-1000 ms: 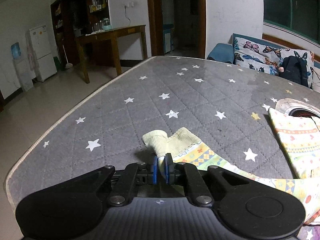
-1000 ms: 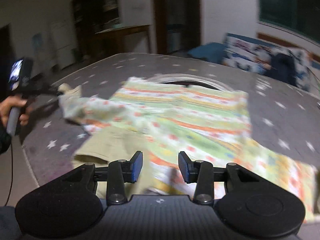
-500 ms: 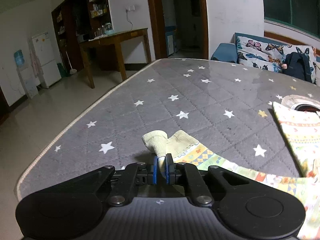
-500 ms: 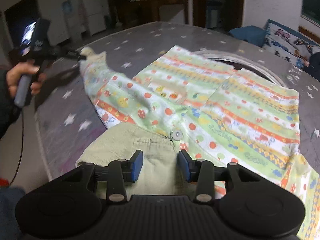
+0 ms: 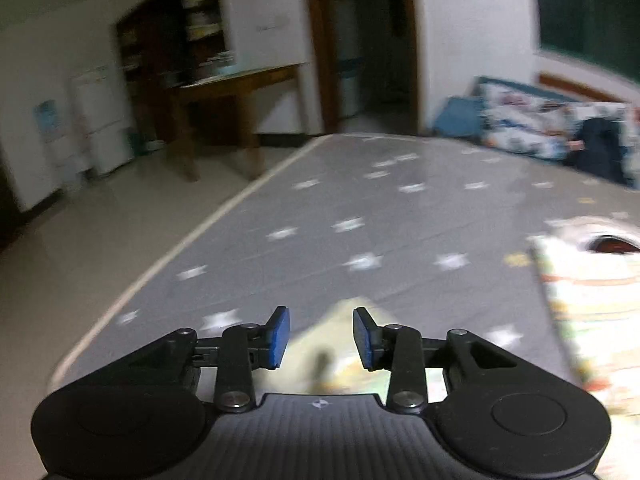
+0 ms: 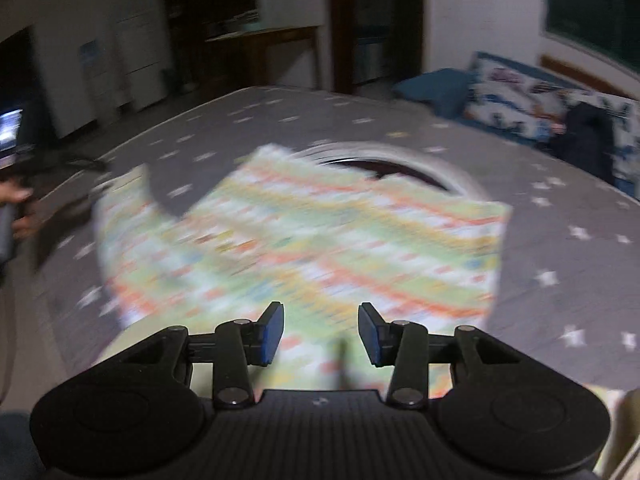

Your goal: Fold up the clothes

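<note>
A child's garment with green, orange and white stripes (image 6: 320, 240) lies spread on the grey star-print mattress (image 6: 560, 240). Both views are blurred by motion. My right gripper (image 6: 321, 334) is open and empty just above the garment's near edge. My left gripper (image 5: 321, 338) is open and empty, with the pale green sleeve cuff (image 5: 340, 332) lying on the mattress (image 5: 320, 220) below its fingers. The sleeve stretches out toward the left gripper (image 6: 16, 184), held at the far left in the right wrist view. The garment's body shows at the right of the left wrist view (image 5: 592, 304).
A round white-rimmed object (image 6: 384, 160) lies under the garment's far side. The mattress edge (image 5: 180, 240) drops to a tiled floor on the left. A wooden table (image 5: 240, 84) and fridge (image 5: 100, 116) stand beyond. Patterned cushions and a dark bag (image 5: 600, 152) lie at the far right.
My left gripper has opened and let go of the sleeve cuff, which now lies on the mattress. The right gripper has lifted and swung, staying open.
</note>
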Demonstrator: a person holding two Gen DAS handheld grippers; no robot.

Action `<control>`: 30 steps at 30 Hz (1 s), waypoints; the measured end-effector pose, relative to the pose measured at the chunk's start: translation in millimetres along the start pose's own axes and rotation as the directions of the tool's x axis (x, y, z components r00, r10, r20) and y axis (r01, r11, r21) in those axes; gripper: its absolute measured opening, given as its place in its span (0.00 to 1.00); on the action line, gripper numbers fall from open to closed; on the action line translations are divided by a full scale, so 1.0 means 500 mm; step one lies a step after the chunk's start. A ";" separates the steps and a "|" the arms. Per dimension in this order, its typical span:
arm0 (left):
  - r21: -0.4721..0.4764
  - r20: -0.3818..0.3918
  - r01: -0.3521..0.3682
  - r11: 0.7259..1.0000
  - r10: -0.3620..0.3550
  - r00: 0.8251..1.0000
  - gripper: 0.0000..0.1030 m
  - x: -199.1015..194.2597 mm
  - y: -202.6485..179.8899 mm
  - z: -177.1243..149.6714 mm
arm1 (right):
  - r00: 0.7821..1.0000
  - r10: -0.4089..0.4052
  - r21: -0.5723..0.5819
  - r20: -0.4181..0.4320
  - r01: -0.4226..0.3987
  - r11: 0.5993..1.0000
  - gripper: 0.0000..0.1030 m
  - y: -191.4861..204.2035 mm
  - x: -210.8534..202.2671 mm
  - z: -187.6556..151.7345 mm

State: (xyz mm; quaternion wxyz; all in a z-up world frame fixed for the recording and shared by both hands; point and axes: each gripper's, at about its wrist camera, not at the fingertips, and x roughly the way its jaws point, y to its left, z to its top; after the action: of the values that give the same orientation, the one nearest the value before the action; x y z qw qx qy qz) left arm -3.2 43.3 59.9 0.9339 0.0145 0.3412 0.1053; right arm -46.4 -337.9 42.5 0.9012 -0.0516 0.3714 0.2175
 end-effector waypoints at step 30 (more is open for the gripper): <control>0.323 -0.071 0.353 0.878 -0.350 0.934 0.04 0.206 -0.352 0.129 | 0.967 -0.253 0.257 -0.012 0.247 0.934 0.11 -0.269 0.200 0.132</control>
State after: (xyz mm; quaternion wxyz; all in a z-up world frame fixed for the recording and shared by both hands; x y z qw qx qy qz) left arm 147.8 -104.5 26.8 0.9199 0.1080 0.3560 -0.1245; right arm 117.3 -406.9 11.7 0.9245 0.0207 0.3771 0.0518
